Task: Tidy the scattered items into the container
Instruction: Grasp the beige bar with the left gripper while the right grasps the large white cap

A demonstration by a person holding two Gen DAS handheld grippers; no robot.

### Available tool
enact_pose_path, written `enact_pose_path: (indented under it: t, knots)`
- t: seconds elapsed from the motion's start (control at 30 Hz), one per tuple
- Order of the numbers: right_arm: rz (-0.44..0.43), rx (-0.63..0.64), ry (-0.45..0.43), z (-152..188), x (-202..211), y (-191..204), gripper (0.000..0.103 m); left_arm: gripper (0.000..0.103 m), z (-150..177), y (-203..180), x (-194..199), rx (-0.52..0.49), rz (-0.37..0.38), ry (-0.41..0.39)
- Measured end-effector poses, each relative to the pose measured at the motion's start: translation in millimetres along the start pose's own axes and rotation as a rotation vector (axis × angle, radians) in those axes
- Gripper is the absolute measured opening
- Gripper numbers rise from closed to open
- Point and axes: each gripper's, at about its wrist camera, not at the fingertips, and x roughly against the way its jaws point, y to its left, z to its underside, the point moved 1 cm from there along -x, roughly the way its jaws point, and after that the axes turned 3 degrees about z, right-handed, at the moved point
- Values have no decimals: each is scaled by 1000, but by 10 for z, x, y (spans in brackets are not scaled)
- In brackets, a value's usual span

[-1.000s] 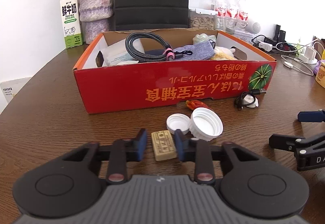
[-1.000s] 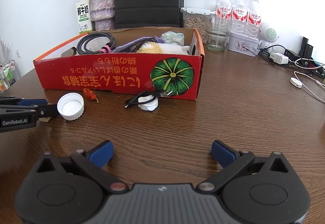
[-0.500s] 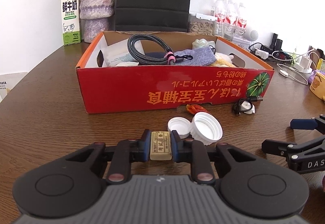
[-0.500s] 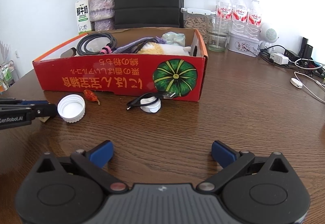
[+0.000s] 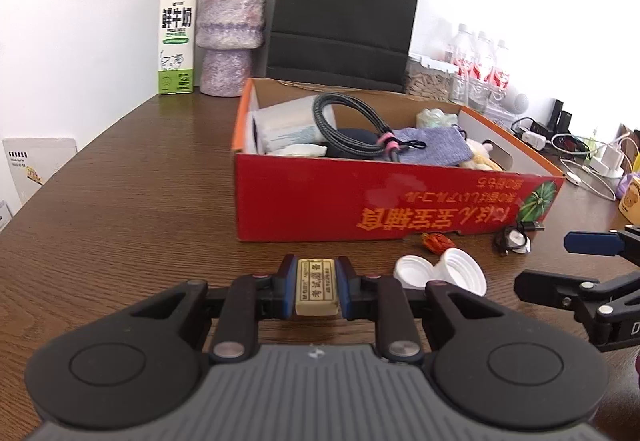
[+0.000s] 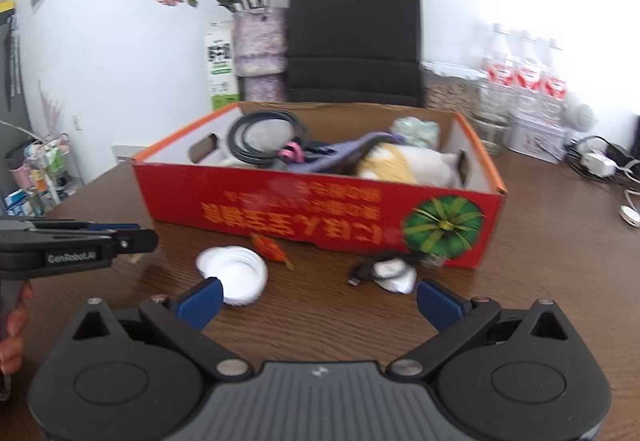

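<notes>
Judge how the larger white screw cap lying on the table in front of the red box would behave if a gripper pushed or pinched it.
The larger white cap looks like thin hollow plastic, so probably very light and apt to skid on the smooth wooden table. It leans on the smaller cap, so a nudge may tip it flat. Its ribbed rim should help the grip, though round walls could squirt out.

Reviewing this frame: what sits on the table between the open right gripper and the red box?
In the right wrist view, between the right gripper and the red box lie white caps, a small orange-red item and a coiled black cable on a white puck.
</notes>
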Motion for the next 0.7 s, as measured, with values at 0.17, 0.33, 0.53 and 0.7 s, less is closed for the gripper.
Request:
enact_pose_path:
  t: [0.17,0.33,0.53,0.7]
  knots:
    - [-41,-6,38,-71,-227,172,95,21,-9,174,60,25,-4,-12]
    - [-57,-6,73,-76,-367,283,86,21,-9,297,79,46,0,-15]
    - [-83,3,82,-50,-392,314,45,21,-6,325,89,47,13,-15]
    - [-71,2,66,-22,-304,281,39,21,-7,312,96,46,8,-17]
